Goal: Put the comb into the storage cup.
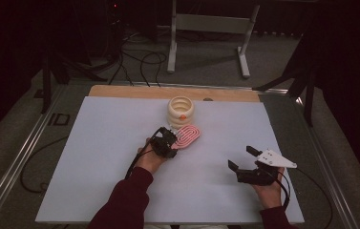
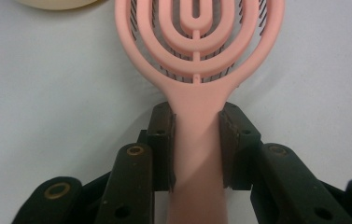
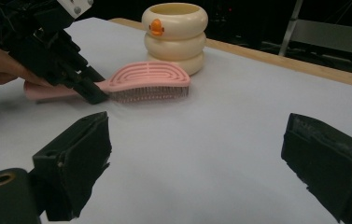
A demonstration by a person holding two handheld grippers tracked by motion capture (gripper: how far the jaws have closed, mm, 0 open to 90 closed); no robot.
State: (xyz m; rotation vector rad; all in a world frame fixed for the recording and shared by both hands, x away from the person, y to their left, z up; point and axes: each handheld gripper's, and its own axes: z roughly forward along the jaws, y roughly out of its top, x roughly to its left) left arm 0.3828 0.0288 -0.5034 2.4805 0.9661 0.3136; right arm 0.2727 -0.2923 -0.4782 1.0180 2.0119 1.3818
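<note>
From above I see the white surface (image 1: 101, 157) spread under both my arms. My right hand-held gripper view adds the brush's bristles pointing down and the orange duck face on the cream ringed holder (image 3: 175, 36) just beyond the pink hairbrush (image 3: 136, 84). My left hand-held gripper (image 2: 197, 140) is clamped on the brush's handle near the head. My right hand-held gripper (image 1: 243, 159) hangs wide apart, holding nothing, well off to the brush's side.

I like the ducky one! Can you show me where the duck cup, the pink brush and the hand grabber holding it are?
duck cup (image 3: 175, 32): right gripper view, its ringed side.
pink brush (image 2: 197, 42): left gripper view, its looped head.
left gripper (image 2: 197, 140): left gripper view, between the pads clamping the handle.
</note>
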